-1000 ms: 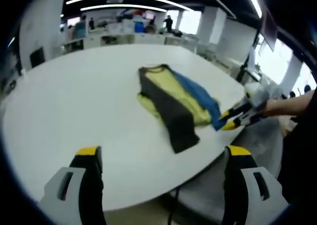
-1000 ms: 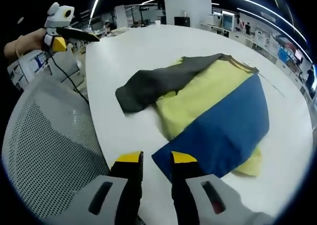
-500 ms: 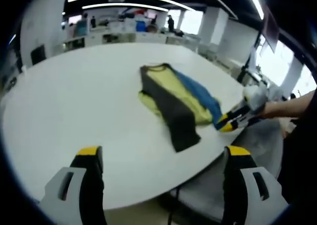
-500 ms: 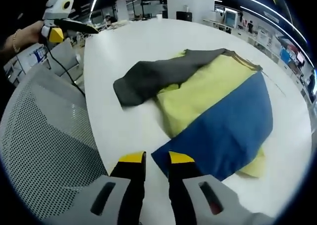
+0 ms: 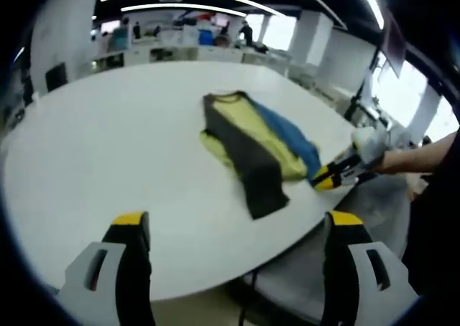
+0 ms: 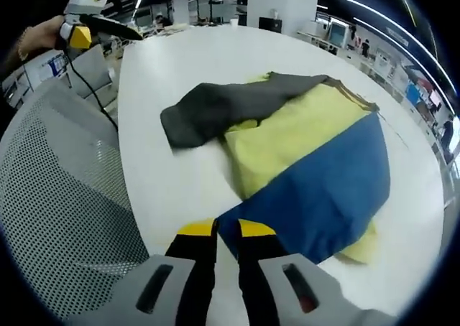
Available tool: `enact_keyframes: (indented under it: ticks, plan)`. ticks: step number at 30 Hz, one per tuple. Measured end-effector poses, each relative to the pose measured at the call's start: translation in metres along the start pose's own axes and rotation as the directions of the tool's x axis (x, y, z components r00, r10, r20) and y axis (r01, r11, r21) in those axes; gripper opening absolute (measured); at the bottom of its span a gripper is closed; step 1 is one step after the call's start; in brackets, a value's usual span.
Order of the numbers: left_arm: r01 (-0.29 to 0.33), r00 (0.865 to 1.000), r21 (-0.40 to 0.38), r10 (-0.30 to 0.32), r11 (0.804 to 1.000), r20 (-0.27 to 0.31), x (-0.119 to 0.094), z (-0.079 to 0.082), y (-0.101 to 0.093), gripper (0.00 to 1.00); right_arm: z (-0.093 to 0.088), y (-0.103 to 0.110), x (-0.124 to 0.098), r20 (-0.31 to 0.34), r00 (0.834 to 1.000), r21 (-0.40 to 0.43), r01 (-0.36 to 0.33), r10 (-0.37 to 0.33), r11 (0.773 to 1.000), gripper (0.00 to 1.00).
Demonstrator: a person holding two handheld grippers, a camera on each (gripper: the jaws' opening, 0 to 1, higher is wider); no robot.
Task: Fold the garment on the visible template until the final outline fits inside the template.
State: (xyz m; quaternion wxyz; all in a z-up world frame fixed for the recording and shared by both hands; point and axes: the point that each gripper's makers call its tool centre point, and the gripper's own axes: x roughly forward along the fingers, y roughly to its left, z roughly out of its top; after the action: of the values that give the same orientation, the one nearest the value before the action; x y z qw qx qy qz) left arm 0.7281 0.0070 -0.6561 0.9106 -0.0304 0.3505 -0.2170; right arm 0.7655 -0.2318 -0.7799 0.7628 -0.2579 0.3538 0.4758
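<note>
The garment (image 5: 255,150) lies partly folded on the white table (image 5: 108,139): a dark grey sleeve across a yellow body, a blue panel on its right side. My left gripper (image 5: 238,222) hangs open, well short of the table's near edge, with nothing between its fingers. My right gripper (image 5: 327,177) reaches in from the right at the blue panel's near corner. In the right gripper view the garment (image 6: 309,161) spreads ahead, and my right gripper (image 6: 227,229) has its jaws pinched on that blue corner. The left gripper (image 6: 86,31) shows at the top left, held off the table (image 6: 165,182).
A grey mesh chair (image 6: 65,218) stands against the table's edge beside my right gripper, and its seat (image 5: 309,268) shows below the table edge. A person's hand (image 5: 410,154) holds the right gripper. Office desks and columns fill the background.
The right gripper's jaws have narrowed onto the blue corner of the garment. The left gripper has stayed open and nearly still.
</note>
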Motion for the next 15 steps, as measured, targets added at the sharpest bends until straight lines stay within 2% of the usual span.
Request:
enact_keyframes:
  ticks: [4,7,9,12,14,15]
  plan:
    - [0.002,1.0,0.005,-0.002,1.0,0.001,0.001,0.002,-0.002,0.97,0.001,0.003,0.0,0.001,1.0,-0.047,0.001,-0.001,0.999,0.06]
    - [0.004,1.0,0.006,-0.004,1.0,0.0,0.002,0.002,-0.003,0.97,0.001,0.001,0.0,-0.003,1.0,-0.04,0.011,-0.011,0.999,0.04]
    - [0.005,1.0,0.007,-0.005,1.0,-0.001,0.002,0.002,-0.004,0.96,0.0,0.0,0.0,-0.002,1.0,-0.013,0.009,-0.009,1.0,0.03]
    - [0.009,1.0,0.013,-0.009,1.0,-0.004,0.004,0.004,-0.007,0.96,0.0,-0.002,-0.002,0.014,1.0,0.105,-0.012,0.011,0.994,0.03]
    - [0.01,1.0,0.015,-0.01,1.0,-0.004,0.005,0.005,-0.008,0.96,0.001,-0.006,-0.005,0.027,1.0,0.15,-0.012,0.008,0.989,0.03]
    - [0.01,1.0,0.016,-0.01,1.0,-0.003,0.005,0.006,-0.008,0.96,0.006,-0.007,-0.008,0.054,0.999,0.171,-0.014,0.005,0.985,0.03]
